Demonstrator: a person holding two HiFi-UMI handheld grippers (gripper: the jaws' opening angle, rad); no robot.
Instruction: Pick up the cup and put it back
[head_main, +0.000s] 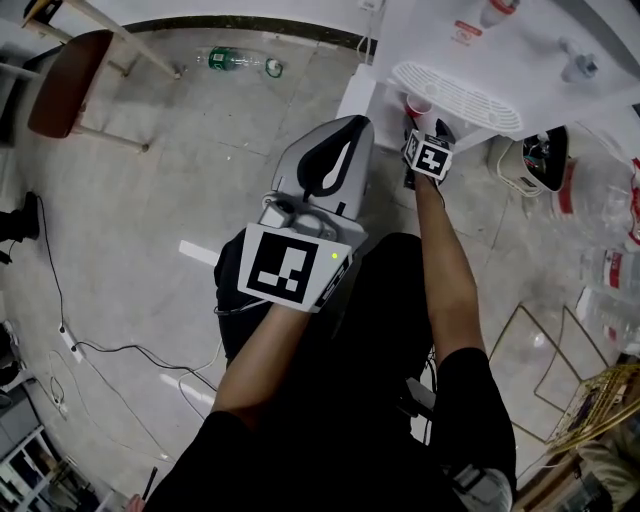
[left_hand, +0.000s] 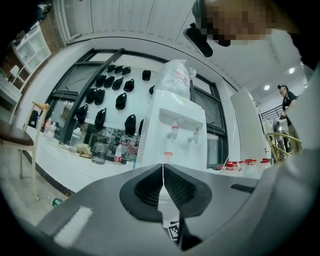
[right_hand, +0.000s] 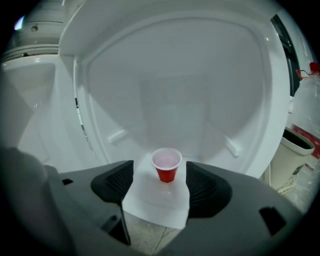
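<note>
Dark grey right gripper, jaws released, flanks a small red plastic cup standing upright on the white dispenser ledge; left gripper clenched, empty.

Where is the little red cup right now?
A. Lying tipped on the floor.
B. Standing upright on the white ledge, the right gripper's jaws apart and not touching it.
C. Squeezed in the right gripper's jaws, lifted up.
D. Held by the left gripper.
B: in the right gripper view the red cup stands upright on the white ledge, and the right gripper's jaws stand apart, clear of it.
</note>
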